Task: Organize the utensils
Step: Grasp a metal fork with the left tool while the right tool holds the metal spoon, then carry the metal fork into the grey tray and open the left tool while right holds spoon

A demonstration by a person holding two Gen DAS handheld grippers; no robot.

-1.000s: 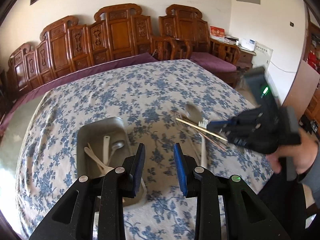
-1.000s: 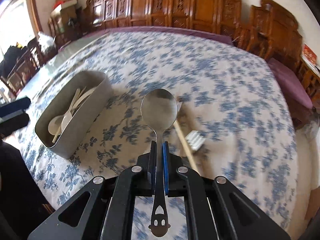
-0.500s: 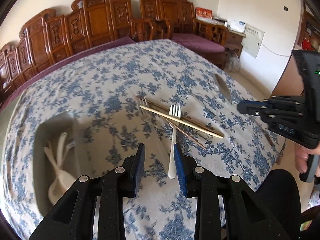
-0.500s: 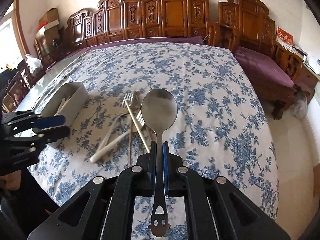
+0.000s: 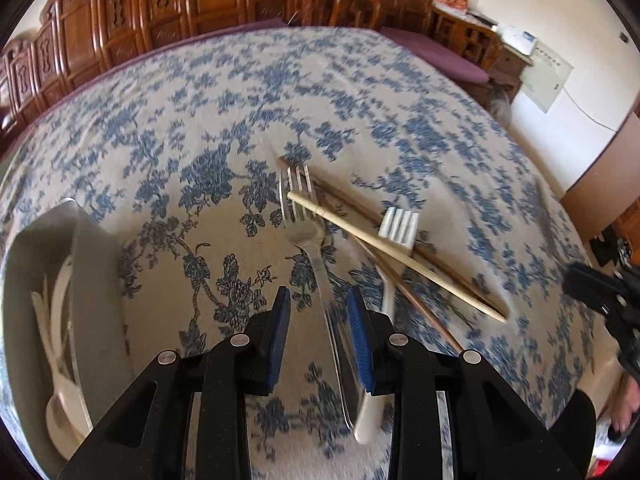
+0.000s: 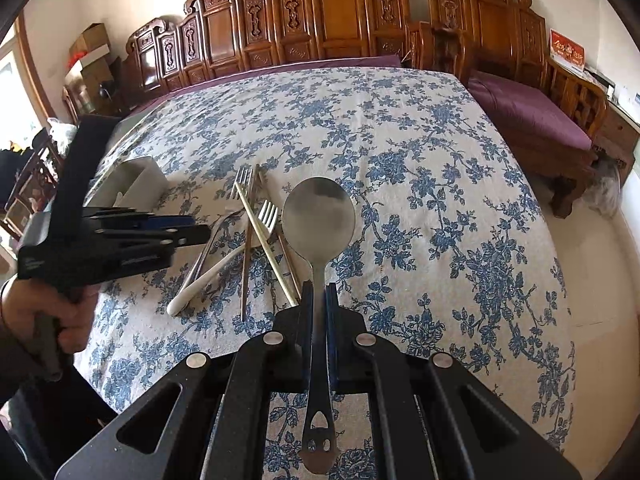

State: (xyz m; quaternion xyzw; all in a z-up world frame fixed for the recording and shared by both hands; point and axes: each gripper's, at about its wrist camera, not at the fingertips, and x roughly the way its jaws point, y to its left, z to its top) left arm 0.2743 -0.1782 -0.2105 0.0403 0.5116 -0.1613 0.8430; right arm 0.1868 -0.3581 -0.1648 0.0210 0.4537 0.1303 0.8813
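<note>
On cabinet [image 6: 616,128]: red card [image 6: 567,51], gold writing unreadable.

Tabletop [image 6: 420,152] under blue floral cloth. Lying on it: grey bin [image 5: 92,280] with white utensils, metal fork [image 5: 304,220], white-handled fork [image 5: 394,240], pale chopstick [image 5: 400,256] crossing both forks, dark chopsticks [image 5: 436,258] beneath.
</note>
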